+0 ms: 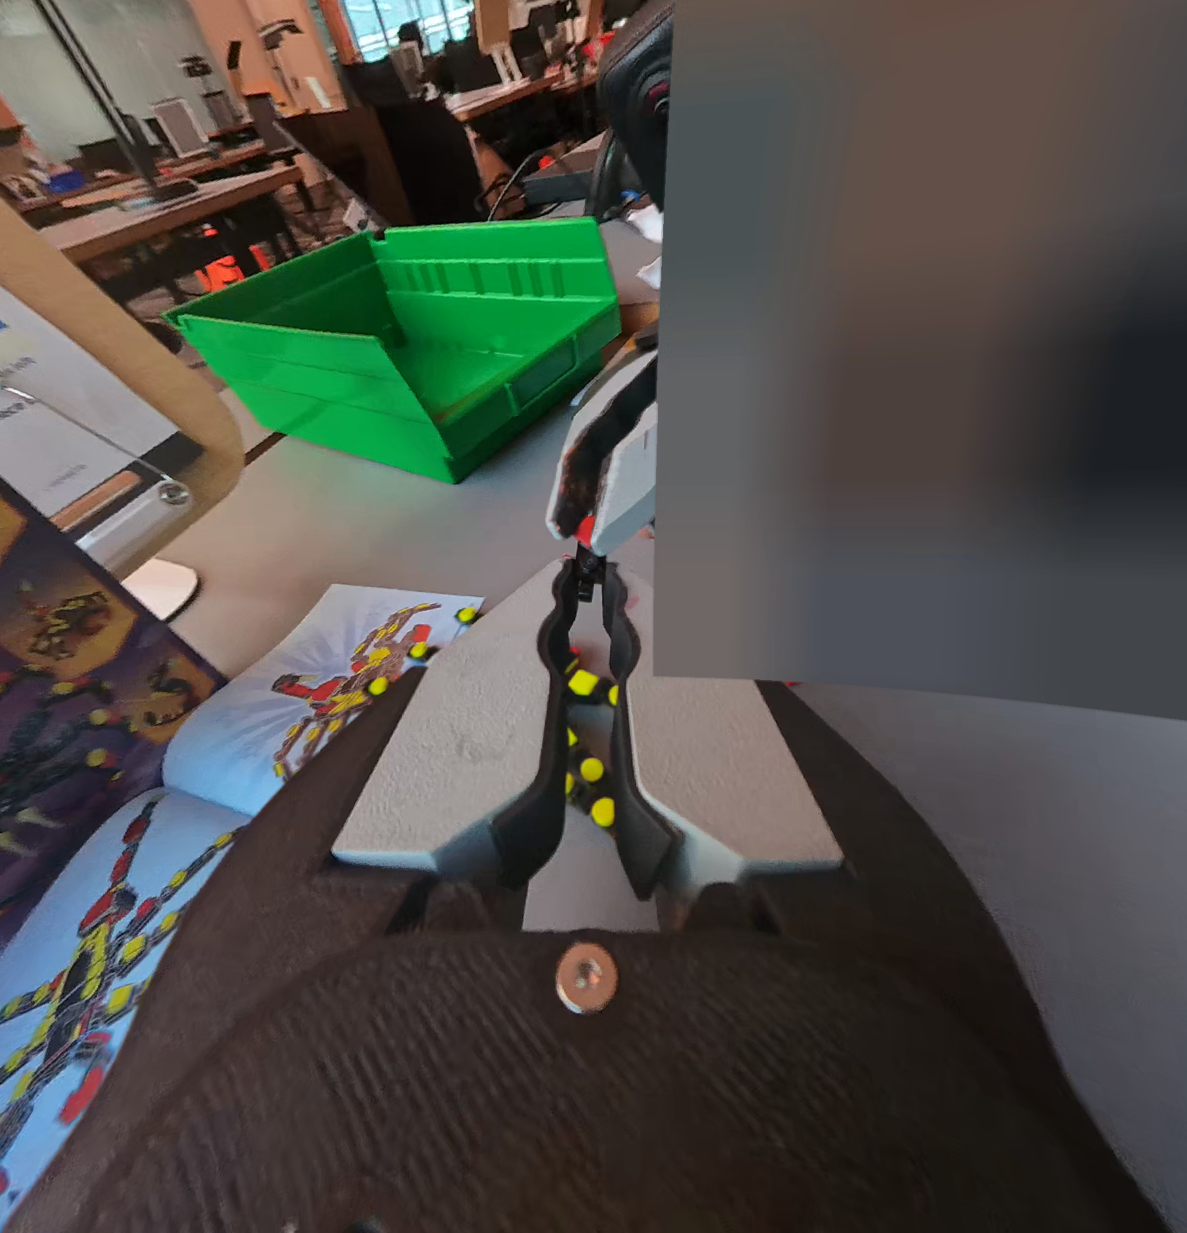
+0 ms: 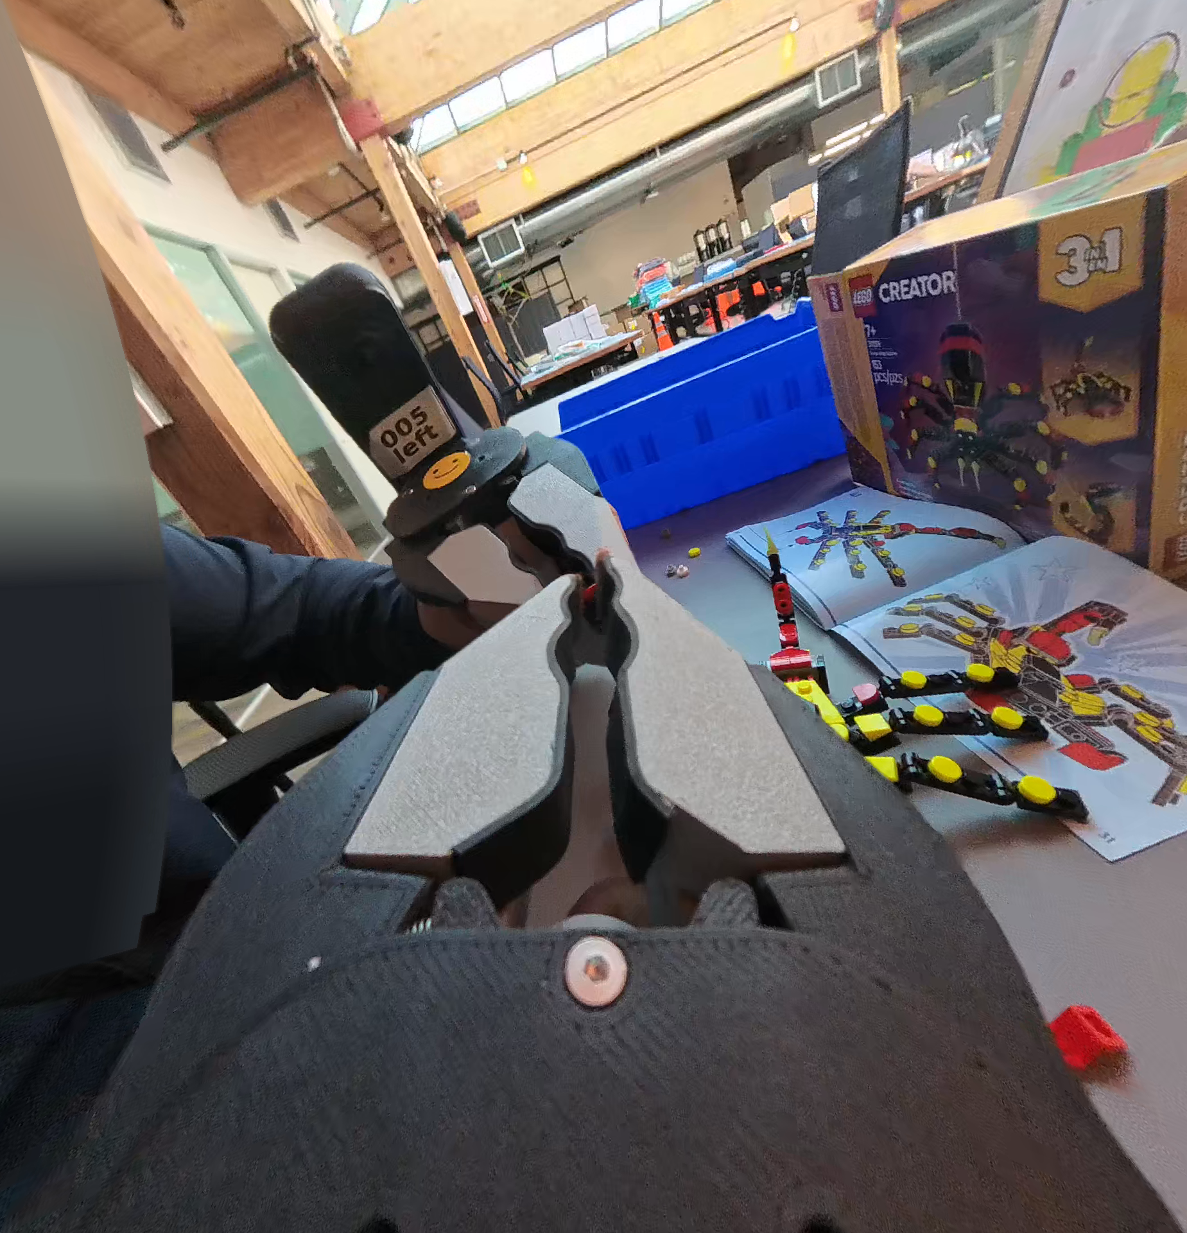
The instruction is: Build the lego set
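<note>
- Green plastic bin [image 1: 404, 347], open-fronted, tilted on the grey table [image 1: 350, 507].
- Blue plastic bin [image 2: 697, 414] at the table's far edge, just beside a cardboard box.
- Black office chair [image 2: 277, 740] below a dark sleeve [image 2: 277, 607].
- Wooden post [image 2: 417, 247] rising toward ceiling beams.
- Workbenches [image 1: 177, 200] farther back, blurred.

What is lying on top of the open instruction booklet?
On the open instruction booklet lie the black legs with yellow studs of a part-built lego model. The right hand-held gripper covers the model's body.
</note>
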`<state>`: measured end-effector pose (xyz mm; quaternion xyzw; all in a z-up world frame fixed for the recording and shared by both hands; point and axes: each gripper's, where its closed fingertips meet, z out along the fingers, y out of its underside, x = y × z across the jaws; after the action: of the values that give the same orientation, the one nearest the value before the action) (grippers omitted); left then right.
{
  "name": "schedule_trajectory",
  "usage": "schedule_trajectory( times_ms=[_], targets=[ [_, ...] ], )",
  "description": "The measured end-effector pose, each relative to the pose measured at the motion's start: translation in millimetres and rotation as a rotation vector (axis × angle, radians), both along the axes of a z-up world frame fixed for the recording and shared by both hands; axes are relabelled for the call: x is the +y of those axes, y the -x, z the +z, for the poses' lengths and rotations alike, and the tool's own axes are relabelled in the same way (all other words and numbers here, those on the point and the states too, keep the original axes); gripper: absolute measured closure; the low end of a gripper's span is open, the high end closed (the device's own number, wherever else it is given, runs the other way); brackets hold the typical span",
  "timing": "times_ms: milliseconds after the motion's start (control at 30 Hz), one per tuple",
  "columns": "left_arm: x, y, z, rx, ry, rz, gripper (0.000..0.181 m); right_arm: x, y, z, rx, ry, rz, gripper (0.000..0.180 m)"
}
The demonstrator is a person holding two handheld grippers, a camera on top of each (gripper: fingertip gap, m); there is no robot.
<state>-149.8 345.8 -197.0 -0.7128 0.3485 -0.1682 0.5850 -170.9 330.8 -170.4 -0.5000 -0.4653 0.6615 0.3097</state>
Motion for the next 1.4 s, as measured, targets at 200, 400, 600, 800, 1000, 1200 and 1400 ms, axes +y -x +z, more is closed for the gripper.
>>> schedule_trajectory(
  times_ms=[200, 400, 600, 800, 1000, 1200, 1400],
  targets=[
    [4, -4, -20, -0.055, 0.155, -0.013, 0.176, 24, -3, 20, 0.107, 0.151, -0.074, 0.18],
    [6, -2, -18, -0.087, 0.164, -0.011, 0.177, 34, -12, 12, 0.001, -0.149, -0.085, 0.18],
    [4, -3, -25, -0.045, 0.196, -0.021, 0.176, 11, -12, -16, -0.148, -0.472, 0.01, 0.173],
    [1, -8, -32, 0.058, 0.163, -0.027, 0.176, 4, -9, -33, -0.206, -0.625, 0.022, 0.17],
    [-1, -11, -34, 0.119, 0.119, -0.038, 0.176, 0, -14, -36, -0.2, -0.738, 0.046, 0.176],
    [-1, -10, -30, 0.123, 0.079, -0.044, 0.177, -2, -17, -37, -0.183, -0.792, 0.062, 0.169],
    [-3, -12, -31, 0.162, 0.046, -0.056, 0.177, -3, -17, -39, -0.179, -0.802, 0.07, 0.175]
  ],
)
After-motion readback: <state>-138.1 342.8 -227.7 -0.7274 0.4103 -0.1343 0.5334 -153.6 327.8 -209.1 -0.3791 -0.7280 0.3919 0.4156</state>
